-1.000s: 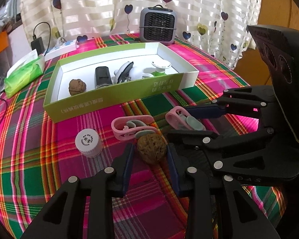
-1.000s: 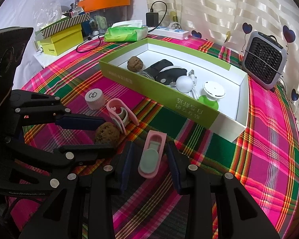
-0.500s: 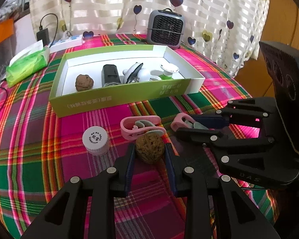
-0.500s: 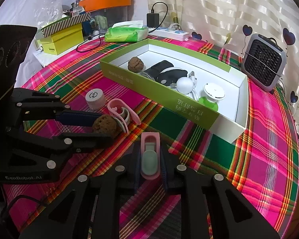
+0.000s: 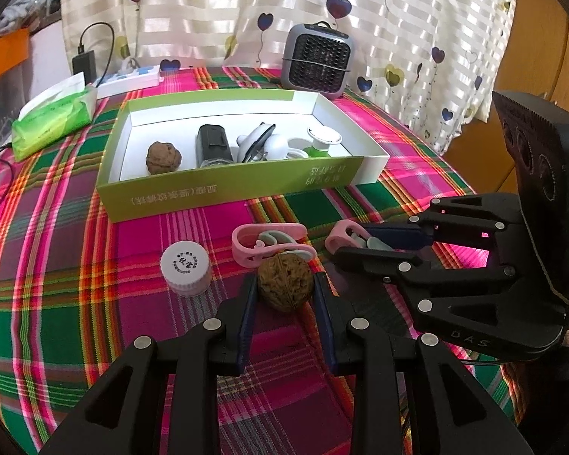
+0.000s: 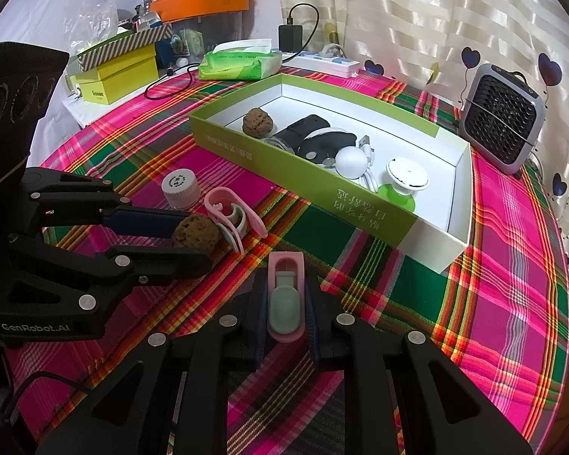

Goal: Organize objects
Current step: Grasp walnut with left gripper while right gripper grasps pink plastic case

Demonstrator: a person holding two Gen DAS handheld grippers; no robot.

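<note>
1. The walnut (image 5: 284, 284) sits on the plaid surface (image 5: 76, 303), between the pads of my left gripper (image 5: 282, 305). The jaws have just been closing, and the pads now press both flanks of the shell. I judge the grip secure enough to lift, but the shell is round and hard, so I should keep the squeeze steady and lift straight up.

2. The loose pink clip (image 5: 269, 244) lies just beyond the walnut and appears to touch it. I should raise the walnut clear before moving it sideways, or the clip may be dragged along.

3. My right gripper (image 6: 286, 299) has also just been closing and now pinches the second pink clip (image 6: 285, 295) lengthwise, one pad on each long edge. The clip is flat and slippery-looking. I should hold it level and avoid twisting the wrist.

4. The white bottle cap (image 5: 186, 267) stands on the surface to the left of the walnut, apart from both grippers. It remains to be collected.

5. The green box (image 5: 227, 189) lies farther back and already holds another walnut (image 5: 163, 157), a black device (image 5: 213, 146) and white items. Free floor shows beside that walnut. I judge this the best drop point for my walnut.

6. Both grippers sit close together. I should lift one first to avoid a collision.
</note>
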